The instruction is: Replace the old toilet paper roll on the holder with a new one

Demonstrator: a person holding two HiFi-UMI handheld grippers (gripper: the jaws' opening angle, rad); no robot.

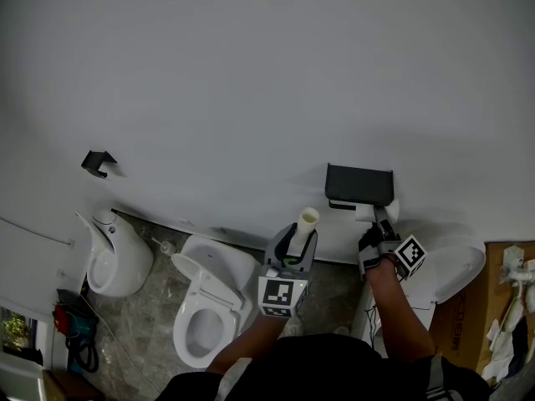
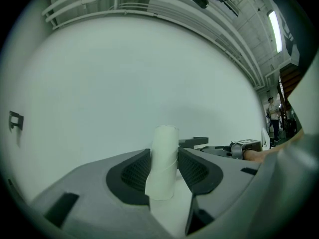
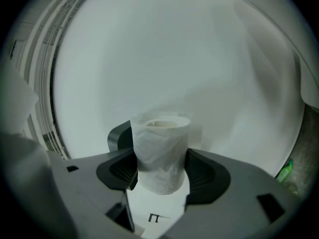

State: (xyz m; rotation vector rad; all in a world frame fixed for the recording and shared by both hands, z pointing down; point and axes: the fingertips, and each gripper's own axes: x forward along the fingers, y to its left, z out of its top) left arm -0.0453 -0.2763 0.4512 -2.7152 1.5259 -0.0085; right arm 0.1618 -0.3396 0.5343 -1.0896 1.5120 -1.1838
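Note:
My left gripper [image 1: 303, 239] is shut on a pale, nearly bare cardboard tube [image 1: 308, 222] and holds it upright away from the wall. In the left gripper view the tube [image 2: 163, 161] stands pinched between both pads of the gripper [image 2: 163, 169]. My right gripper [image 1: 376, 221] is just under the black wall holder [image 1: 359, 185], shut on a white toilet paper roll [image 1: 368, 214]. The right gripper view shows that roll [image 3: 162, 151] upright between the pads of the gripper [image 3: 162, 169], with the dark holder [image 3: 117, 133] right behind it.
A white toilet [image 1: 209, 307] sits below the left gripper, and a white urinal-like fixture [image 1: 117, 257] is further left. A small black hook [image 1: 98, 162] is on the wall. A white basin [image 1: 456, 266] and a cardboard box [image 1: 468, 324] are at the right.

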